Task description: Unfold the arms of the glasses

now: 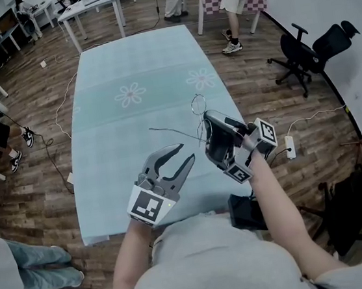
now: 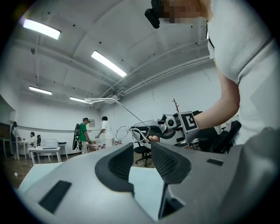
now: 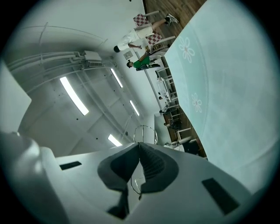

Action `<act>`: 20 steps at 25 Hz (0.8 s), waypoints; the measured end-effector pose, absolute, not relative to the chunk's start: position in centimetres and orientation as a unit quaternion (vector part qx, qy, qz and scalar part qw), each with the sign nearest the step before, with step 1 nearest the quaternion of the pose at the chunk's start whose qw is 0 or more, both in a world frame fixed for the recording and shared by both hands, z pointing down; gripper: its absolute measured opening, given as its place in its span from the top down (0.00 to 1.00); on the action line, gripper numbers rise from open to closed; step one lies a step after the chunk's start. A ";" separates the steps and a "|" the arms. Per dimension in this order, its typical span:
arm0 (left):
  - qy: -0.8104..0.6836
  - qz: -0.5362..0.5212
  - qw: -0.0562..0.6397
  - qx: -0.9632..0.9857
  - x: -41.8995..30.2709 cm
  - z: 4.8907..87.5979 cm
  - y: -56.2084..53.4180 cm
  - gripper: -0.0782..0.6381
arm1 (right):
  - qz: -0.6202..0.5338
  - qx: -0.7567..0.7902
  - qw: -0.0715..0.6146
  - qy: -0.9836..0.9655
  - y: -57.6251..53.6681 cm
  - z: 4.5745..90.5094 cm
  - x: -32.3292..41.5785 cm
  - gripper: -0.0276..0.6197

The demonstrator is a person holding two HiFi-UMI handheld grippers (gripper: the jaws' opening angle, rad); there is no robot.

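While my right gripper (image 1: 208, 119) hangs above the table (image 1: 117, 155), its fingers are pinched tight on the wire frame of the glasses (image 1: 197, 104), which are in the air, clear of the pale flower-print cloth. One lens loop stands out past the fingertips, and one thin arm juts left. My left gripper (image 1: 186, 152) sits just beside it, lower and nearer my body, its fingers spread wide with nothing between them; from its own view that arm arcs above them. A black office chair (image 1: 301, 54) and a white power strip (image 1: 290, 147) sit on the wooden floor (image 1: 55, 188) to my right, and people (image 1: 236, 3) stand at the far tables.
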State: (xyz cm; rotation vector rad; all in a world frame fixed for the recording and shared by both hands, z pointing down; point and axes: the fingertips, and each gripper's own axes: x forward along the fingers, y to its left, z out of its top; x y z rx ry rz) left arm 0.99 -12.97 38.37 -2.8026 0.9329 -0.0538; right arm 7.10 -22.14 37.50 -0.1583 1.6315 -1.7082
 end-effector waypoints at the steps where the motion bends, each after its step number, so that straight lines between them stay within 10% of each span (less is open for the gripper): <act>1: 0.316 -0.018 0.096 -0.944 1.1 38.3 -13.0 0.71 | -0.669 -0.063 0.381 0.635 -22.2 37.5 7.1 0.94; 20: 0.353 -0.038 0.179 -0.917 2.7 37.5 -13.8 0.84 | -0.687 -0.058 0.418 0.592 -22.5 38.3 7.0 0.94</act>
